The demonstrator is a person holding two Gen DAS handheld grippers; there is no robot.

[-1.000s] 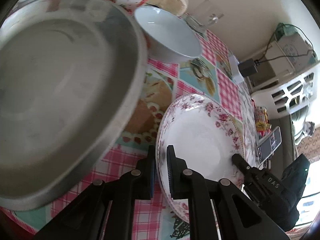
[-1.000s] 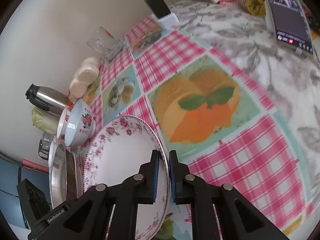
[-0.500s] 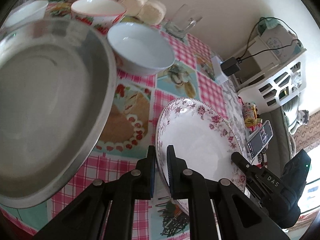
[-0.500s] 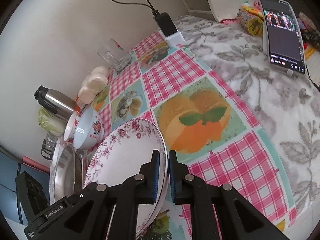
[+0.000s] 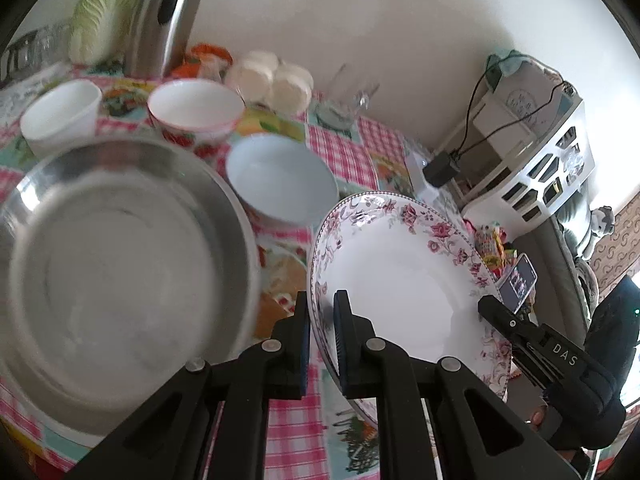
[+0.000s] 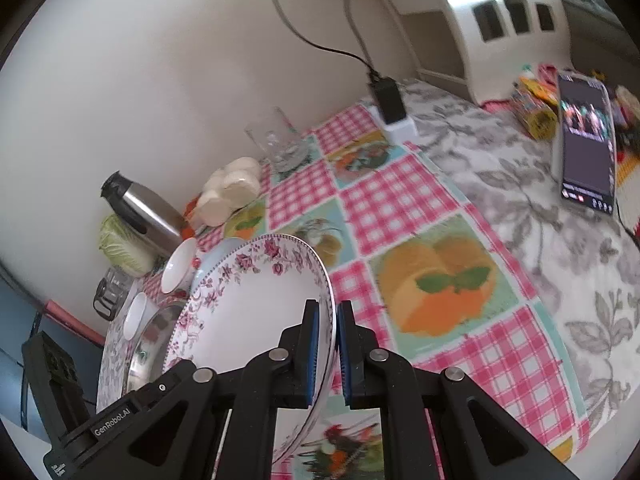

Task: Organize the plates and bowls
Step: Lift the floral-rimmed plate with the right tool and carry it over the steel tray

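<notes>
Steel basin (image 5: 120,264): empty, on tabletop (image 5: 352,152). Pale blue bowl (image 5: 280,180), red-patterned bowl (image 5: 196,108) and white cup (image 5: 62,114) behind it: all empty. Floral plate (image 5: 404,280): empty, tilted, held above the checked cloth just beside the basin. Left gripper (image 5: 321,322): jaws clenched on the plate's near-left rim, one pad on each face. Right gripper (image 6: 327,328): jaws likewise clamped on the opposite rim, plate edge between the blue pads.
</notes>
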